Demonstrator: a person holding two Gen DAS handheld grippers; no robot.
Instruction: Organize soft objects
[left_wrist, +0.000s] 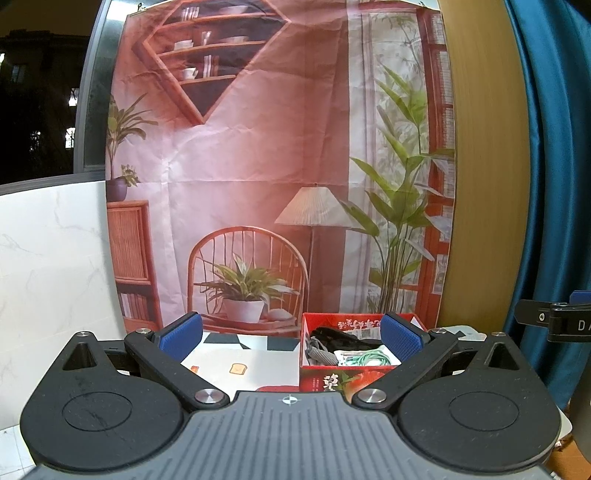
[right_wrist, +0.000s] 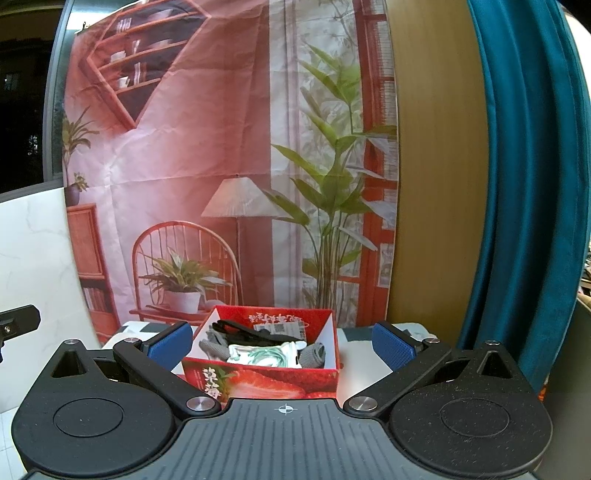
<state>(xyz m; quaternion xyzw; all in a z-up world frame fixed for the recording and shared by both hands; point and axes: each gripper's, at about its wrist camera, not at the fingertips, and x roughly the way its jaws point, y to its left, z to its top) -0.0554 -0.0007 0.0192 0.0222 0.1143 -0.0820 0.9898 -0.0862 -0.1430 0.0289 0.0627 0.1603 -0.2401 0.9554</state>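
A red strawberry-print box (right_wrist: 266, 380) stands on the table ahead of me, also seen at the right of the left wrist view as the box (left_wrist: 332, 380). Inside lie a black cloth (right_wrist: 243, 330), grey fabric pieces (right_wrist: 314, 354), and a white packet with green cord (right_wrist: 266, 354). In the left wrist view the black cloth (left_wrist: 340, 338) and the green cord (left_wrist: 369, 358) show too. My right gripper (right_wrist: 284, 345) is open, its blue pads on either side of the box. My left gripper (left_wrist: 291, 336) is open and holds nothing.
The table carries a white cloth (left_wrist: 243, 362) with black checks and small toast prints. A printed backdrop (left_wrist: 258, 166) of a room hangs behind. A blue curtain (right_wrist: 524, 184) hangs at the right, a white marble panel (left_wrist: 51, 266) at the left.
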